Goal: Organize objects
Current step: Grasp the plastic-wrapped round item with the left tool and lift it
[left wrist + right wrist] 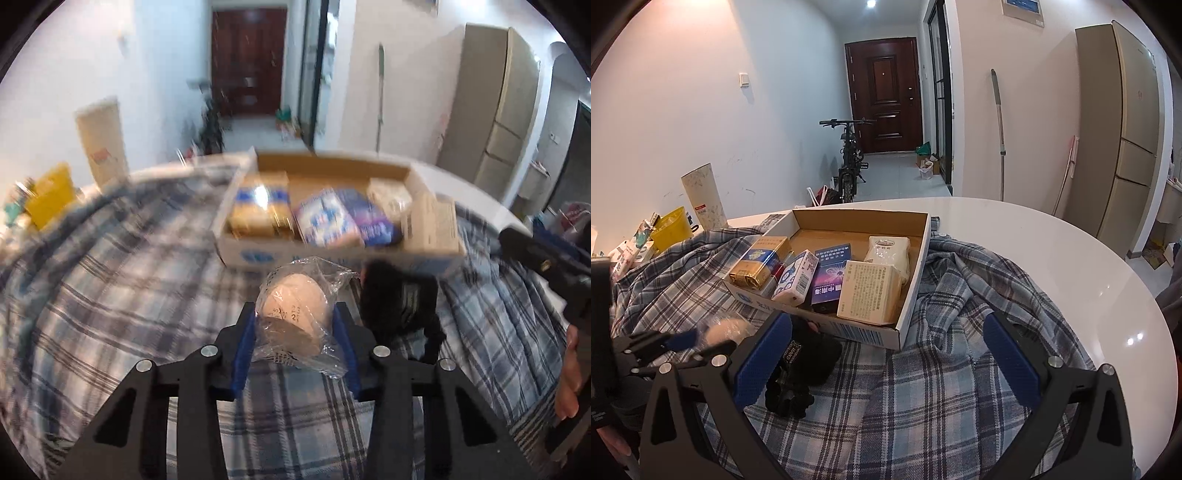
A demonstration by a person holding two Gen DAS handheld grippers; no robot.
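White round table (1071, 258) is sitting in a hallway-ish room, with a plaid cloth (942, 387) draped over most of it and an open cardboard box (916, 295) resting on the cloth.

Left gripper (295, 328) is pinching a plastic-wrapped roll (295, 310) between its blue pads, just in front of the box's near wall and lifted a bit off the cloth, as far as I can tell. From the right wrist view the same gripper (701, 338) is showing up blurry, left of the box's near corner.

Right gripper (886, 358) is hovering over the cloth in front of the box with its fingers spread wide, gripping nothing. A black pouch (801, 369) is lying on the cloth right against the box's near wall, next to the right gripper's left pad.

Inside the box, things are sitting in a row: a gold pack (757, 264) at the left end, then a white carton (796, 277), a purple box (831, 273), a beige box (868, 293) near the right wall, and a white packet (888, 251) behind that one.

Left of the box, past the cloth's edge, a yellow tub (670, 229) and a pale cylinder (703, 195) are standing on the table. Behind the box, a bike (849, 158) is parked in front of a dark red door (886, 92).
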